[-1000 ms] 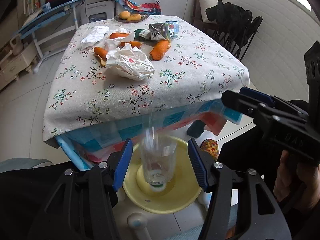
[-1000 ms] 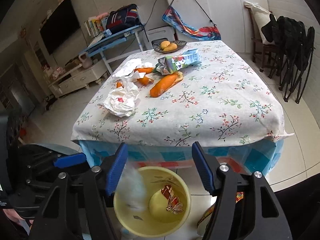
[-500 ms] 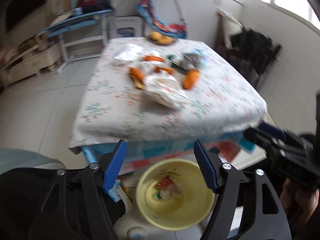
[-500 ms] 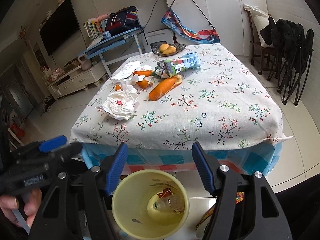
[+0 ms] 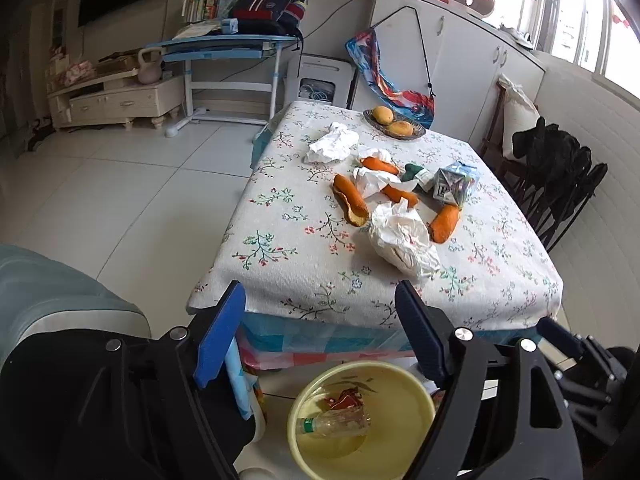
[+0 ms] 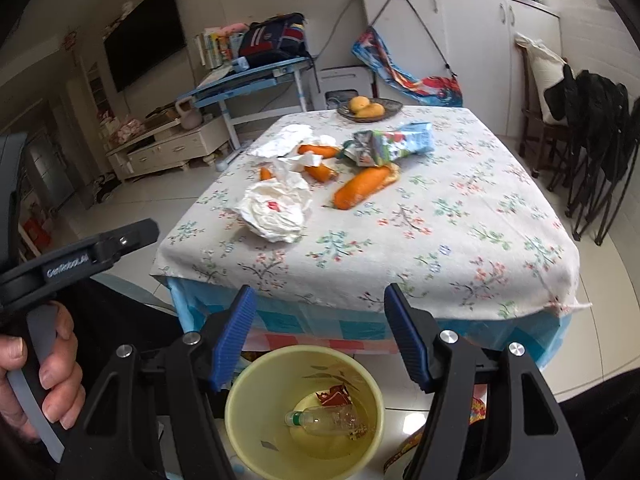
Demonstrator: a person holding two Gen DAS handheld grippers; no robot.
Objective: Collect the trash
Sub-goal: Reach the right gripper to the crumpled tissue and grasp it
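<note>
Your left gripper is opening with nothing between its jaws; your right gripper stands spread and empty. The crumpled paper, right of centre on the table, looks light and soft, so pinch its bulging middle

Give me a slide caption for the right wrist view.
Open right gripper above yellow bin holding a plastic bottle.

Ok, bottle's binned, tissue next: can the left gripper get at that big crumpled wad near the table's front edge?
Probably yes: the left gripper, jaws opening and empty, faces the crumpled wad, with only bare tablecloth between.
</note>
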